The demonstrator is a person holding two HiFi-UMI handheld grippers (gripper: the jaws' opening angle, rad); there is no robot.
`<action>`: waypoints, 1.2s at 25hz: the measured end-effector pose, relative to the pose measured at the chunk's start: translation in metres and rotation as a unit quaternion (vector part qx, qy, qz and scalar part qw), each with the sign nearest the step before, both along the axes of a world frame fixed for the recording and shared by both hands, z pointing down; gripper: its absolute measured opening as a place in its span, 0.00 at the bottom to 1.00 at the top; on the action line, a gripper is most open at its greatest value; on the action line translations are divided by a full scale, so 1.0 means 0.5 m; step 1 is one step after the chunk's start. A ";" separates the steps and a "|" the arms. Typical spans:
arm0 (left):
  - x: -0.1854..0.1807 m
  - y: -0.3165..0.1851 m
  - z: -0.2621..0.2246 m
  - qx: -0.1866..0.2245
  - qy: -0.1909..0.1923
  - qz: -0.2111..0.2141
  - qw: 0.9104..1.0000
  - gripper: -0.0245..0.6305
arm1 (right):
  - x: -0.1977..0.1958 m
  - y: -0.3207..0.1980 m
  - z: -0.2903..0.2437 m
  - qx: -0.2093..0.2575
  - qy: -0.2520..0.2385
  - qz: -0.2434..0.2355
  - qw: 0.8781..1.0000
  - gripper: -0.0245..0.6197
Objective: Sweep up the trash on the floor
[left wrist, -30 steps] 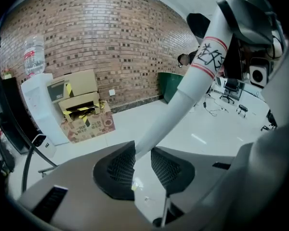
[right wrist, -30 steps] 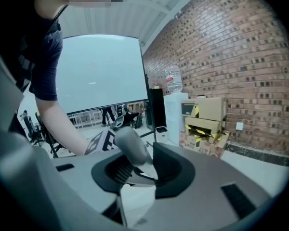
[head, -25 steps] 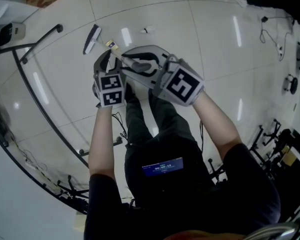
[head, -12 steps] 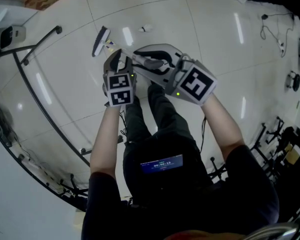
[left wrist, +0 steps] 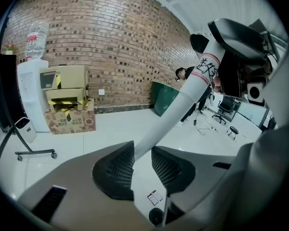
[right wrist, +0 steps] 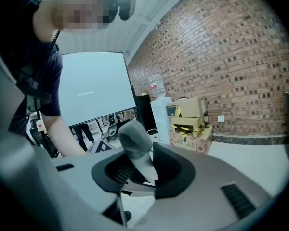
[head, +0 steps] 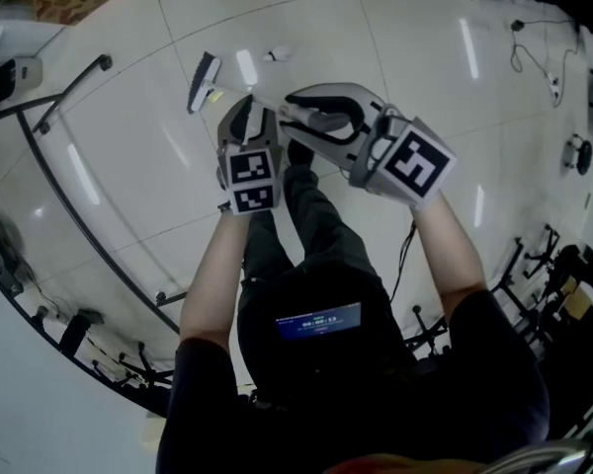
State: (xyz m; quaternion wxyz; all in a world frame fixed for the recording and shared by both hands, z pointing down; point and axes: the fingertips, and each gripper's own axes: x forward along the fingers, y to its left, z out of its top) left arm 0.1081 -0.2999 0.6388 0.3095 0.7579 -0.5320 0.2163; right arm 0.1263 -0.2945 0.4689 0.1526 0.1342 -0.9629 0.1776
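Note:
I hold a broom with both grippers. Its brush head [head: 204, 82] rests on the white floor ahead of me, just left of a small white scrap of trash [head: 275, 55]. My left gripper [head: 245, 118] is shut on the white broom handle [left wrist: 178, 102], which runs up and right between its ribbed pads [left wrist: 119, 170]. My right gripper [head: 295, 113] is shut on the handle's grey top end [right wrist: 134, 137]. A small paper card [left wrist: 154, 197] lies on the floor below the left jaws.
A black tubular frame [head: 74, 200] curves along the floor at my left. By the brick wall stand cardboard boxes [left wrist: 70, 105], a water dispenser [left wrist: 31, 90] and a green bin [left wrist: 166, 97]. Cables [head: 539, 67] and stands lie at the right.
Both grippers and the broom have shifted right and farther forward. The brush head has slid toward the white scrap. Both grips are unchanged.

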 end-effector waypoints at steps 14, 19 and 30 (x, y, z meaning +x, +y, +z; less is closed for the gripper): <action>0.092 -0.016 -0.022 0.045 0.016 0.014 0.999 0.20 | 0.091 -0.018 -0.008 0.004 0.025 0.026 0.999 0.23; 0.129 -0.014 -0.032 0.055 0.026 0.028 0.998 0.20 | 0.128 -0.020 -0.017 0.010 0.038 0.039 0.998 0.23; 0.186 -0.017 -0.055 0.072 0.035 0.061 0.995 0.20 | 0.178 -0.027 -0.038 0.017 0.049 0.067 0.996 0.22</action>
